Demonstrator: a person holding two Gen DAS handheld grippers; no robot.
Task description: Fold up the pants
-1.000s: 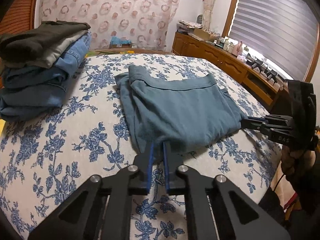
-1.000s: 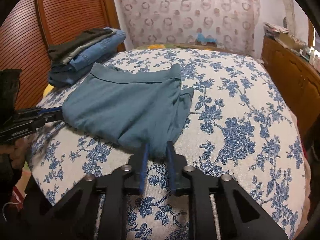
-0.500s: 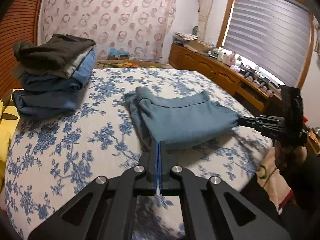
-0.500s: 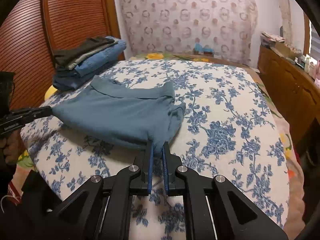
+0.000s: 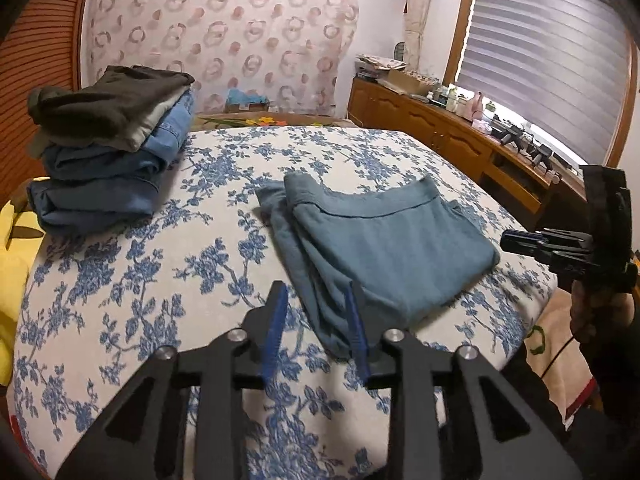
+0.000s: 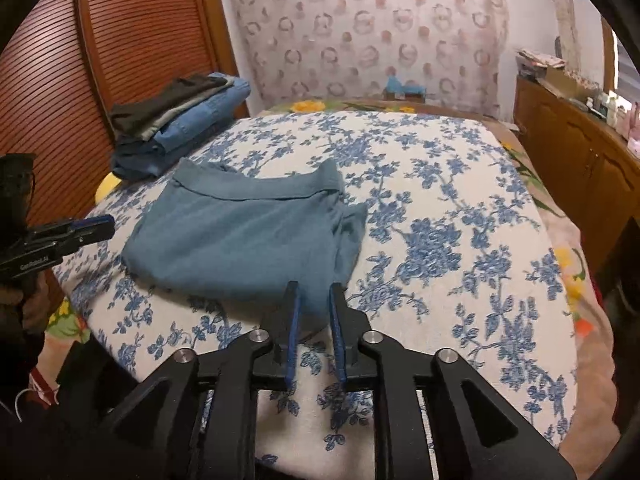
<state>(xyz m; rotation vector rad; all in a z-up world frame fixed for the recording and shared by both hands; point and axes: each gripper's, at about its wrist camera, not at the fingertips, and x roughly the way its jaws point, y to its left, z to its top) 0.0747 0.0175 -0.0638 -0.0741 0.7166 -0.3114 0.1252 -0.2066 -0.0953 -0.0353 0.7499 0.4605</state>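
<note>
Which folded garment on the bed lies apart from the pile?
The teal pants, lying alone mid-bed before the grippers; the dark, grey and denim garments sit stacked in the pile near the wooden headboard.

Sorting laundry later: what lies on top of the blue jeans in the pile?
On the jeans lie a grey-beige garment and, topmost, a dark garment. Anything between deeper layers is covered.
</note>
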